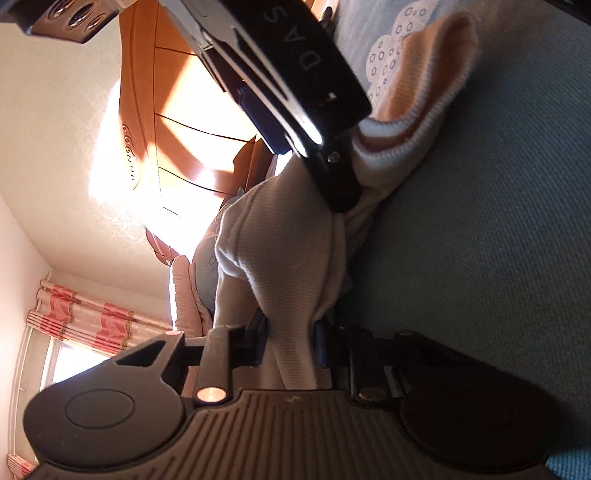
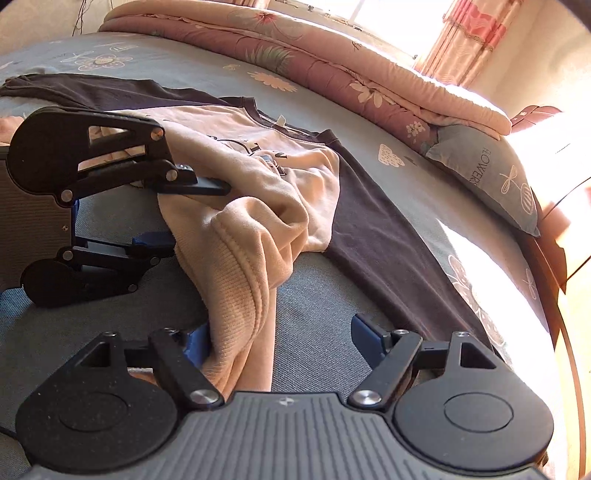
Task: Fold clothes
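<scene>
A cream sweatshirt [image 2: 258, 192] with dark sleeves [image 2: 388, 243] and a printed chest lies rumpled on the blue-grey bedsheet [image 2: 317, 295]. My left gripper [image 1: 290, 332] is shut on a bunched fold of its cream fabric [image 1: 291, 258]. In the right wrist view the left gripper [image 2: 192, 216] comes in from the left, lying on its side, with that fold between its fingers. My right gripper [image 2: 282, 339] stands open low over the sheet. A ribbed cream edge [image 2: 240, 295] hangs against its left pad, unpinched. One right finger [image 1: 338, 181] shows in the left wrist view, touching the cloth.
A folded pink floral quilt [image 2: 332, 74] and a blue pillow [image 2: 491, 177] lie along the far side of the bed. The wooden headboard [image 1: 177, 129] and the bed's wooden edge [image 2: 569, 332] border it. Pink curtains [image 2: 476, 33] hang at a sunlit window.
</scene>
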The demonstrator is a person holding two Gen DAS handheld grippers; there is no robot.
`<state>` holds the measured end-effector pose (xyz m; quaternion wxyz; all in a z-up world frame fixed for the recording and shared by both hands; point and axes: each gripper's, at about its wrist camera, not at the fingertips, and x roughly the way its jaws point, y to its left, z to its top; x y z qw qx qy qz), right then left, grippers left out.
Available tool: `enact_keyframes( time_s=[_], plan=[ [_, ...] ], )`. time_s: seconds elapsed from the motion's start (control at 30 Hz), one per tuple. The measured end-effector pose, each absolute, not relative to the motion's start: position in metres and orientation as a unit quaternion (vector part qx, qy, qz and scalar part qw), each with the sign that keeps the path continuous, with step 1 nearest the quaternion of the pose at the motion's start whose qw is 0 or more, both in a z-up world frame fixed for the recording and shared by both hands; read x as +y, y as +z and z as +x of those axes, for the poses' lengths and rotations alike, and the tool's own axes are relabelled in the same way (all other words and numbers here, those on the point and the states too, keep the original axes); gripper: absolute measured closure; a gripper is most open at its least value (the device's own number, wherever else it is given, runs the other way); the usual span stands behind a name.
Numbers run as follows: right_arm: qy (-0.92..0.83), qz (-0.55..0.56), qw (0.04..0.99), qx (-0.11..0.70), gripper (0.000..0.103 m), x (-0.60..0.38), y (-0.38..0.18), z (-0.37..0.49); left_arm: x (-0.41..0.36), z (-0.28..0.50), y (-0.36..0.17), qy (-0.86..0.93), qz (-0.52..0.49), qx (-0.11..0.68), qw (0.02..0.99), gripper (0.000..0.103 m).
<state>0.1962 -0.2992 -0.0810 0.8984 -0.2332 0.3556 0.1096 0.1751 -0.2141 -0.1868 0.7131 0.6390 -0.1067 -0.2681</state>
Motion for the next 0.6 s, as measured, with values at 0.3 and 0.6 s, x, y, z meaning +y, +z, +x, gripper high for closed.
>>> enact_keyframes(
  time_s=[0.3,0.6],
  plan=[
    [0.123,-0.235,0.900,0.346,0.021,-0.290,-0.071,0.177,-0.217,0.160,-0.154,-0.271,0.607,-0.033,0.746,0.094],
    [0.168,-0.227,0.908,0.310,0.017,-0.279,-0.037,0.125,-0.176,0.102,-0.104,-0.254,0.604,-0.020,0.755,0.095]
  ],
)
